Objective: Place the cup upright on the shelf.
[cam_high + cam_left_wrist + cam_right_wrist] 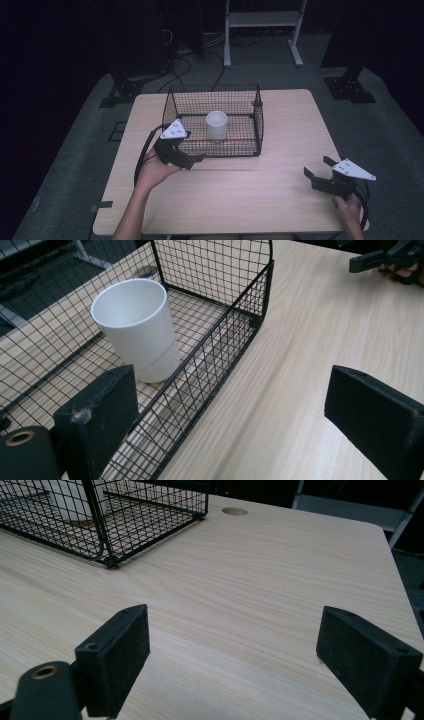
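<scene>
Right tongs spread wide over table, wire basket beyond

A lab or recording studio is suggested rather than a home. A plain light wooden table is set on grey carpeted flooring and is surrounded by black curtains that shut off the background. Black stand bases are placed at the far corners, loose cables are trailed across the floor, and a white metal frame is seen behind. The table alone is lit.
</scene>
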A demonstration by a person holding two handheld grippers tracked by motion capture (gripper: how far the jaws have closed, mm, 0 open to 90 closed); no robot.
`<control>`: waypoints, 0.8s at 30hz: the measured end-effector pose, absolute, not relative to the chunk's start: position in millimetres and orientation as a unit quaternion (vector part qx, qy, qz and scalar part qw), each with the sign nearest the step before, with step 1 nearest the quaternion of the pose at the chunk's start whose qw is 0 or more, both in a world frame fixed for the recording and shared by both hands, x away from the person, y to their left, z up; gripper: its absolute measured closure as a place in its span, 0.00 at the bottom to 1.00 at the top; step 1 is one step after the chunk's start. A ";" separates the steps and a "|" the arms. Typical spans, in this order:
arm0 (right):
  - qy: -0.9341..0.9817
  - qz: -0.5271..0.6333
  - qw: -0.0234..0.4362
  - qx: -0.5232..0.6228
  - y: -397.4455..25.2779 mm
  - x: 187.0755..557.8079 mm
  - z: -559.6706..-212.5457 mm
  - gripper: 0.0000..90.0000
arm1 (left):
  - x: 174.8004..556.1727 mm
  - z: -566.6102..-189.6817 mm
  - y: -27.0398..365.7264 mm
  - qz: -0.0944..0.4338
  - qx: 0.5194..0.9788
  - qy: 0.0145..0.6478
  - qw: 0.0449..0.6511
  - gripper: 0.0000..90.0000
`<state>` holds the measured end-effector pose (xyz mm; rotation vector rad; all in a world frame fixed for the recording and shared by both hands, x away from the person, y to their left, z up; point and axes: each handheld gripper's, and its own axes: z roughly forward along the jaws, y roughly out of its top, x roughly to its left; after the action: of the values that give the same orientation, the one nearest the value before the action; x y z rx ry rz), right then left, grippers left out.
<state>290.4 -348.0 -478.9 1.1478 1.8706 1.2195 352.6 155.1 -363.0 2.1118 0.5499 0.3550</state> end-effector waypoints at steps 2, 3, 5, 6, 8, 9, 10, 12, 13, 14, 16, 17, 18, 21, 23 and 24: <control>0.709 0.461 0.310 0.434 -348.0 290.5 -478.9 0.15 | 349.7 -364.3 157.2 0.148 0.852 0.224 0.449 0.07; 0.709 0.461 0.310 0.434 -348.0 290.5 -478.9 0.15 | 349.7 -364.3 157.2 0.148 0.852 0.224 0.449 0.07; 0.709 0.461 0.310 0.435 -348.0 290.5 -478.9 0.15 | 348.0 -365.6 159.5 0.146 0.851 0.225 0.451 0.07; 0.708 0.461 0.310 0.435 -347.9 290.5 -478.9 0.15 | 345.8 -367.2 161.2 0.142 0.848 0.228 0.457 0.07; 0.708 0.461 0.310 0.435 -347.9 290.5 -478.9 0.15 | 344.3 -367.9 162.1 0.138 0.847 0.228 0.460 0.07; 0.708 0.461 0.310 0.435 -348.0 290.5 -478.9 0.14 | 342.8 -368.2 162.5 0.140 0.847 0.228 0.459 0.07; 0.708 0.461 0.310 0.435 -348.1 290.6 -478.9 0.15 | 341.3 -368.6 162.7 0.141 0.848 0.228 0.458 0.07; 0.709 0.461 0.311 0.435 -348.1 290.6 -478.9 0.15 | 337.2 -369.7 163.9 0.145 0.845 0.227 0.461 0.07; 0.709 0.461 0.311 0.435 -348.1 290.6 -478.9 0.15 | 337.2 -369.7 163.9 0.145 0.845 0.227 0.461 0.07; 0.709 0.460 0.311 0.435 -348.0 290.6 -478.9 0.15 | 334.7 -371.1 165.5 0.144 0.842 0.231 0.466 0.07; 0.709 0.460 0.311 0.435 -347.8 290.5 -478.9 0.15 | 331.8 -373.3 166.3 0.146 0.841 0.232 0.467 0.07; 0.709 0.460 0.311 0.435 -347.8 290.5 -478.9 0.15 | 331.8 -373.3 166.3 0.146 0.841 0.232 0.467 0.07; 0.709 0.460 0.311 0.435 -347.8 290.5 -478.9 0.15 | 330.0 -375.1 166.2 0.148 0.843 0.234 0.461 0.07; 0.710 0.459 0.312 0.434 -347.8 290.5 -478.9 0.15 | 324.9 -381.0 166.3 0.143 0.843 0.234 0.462 0.07; 0.710 0.458 0.312 0.434 -347.7 290.4 -478.9 0.15 | 320.2 -386.9 165.8 0.146 0.844 0.237 0.458 0.07; 0.710 0.459 0.313 0.434 -347.6 290.4 -479.0 0.15 | 317.4 -390.7 166.5 0.142 0.842 0.238 0.462 0.07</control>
<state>290.4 -347.6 -479.0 1.1439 1.8719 1.2101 317.4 166.5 -390.7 2.0716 0.5843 0.3500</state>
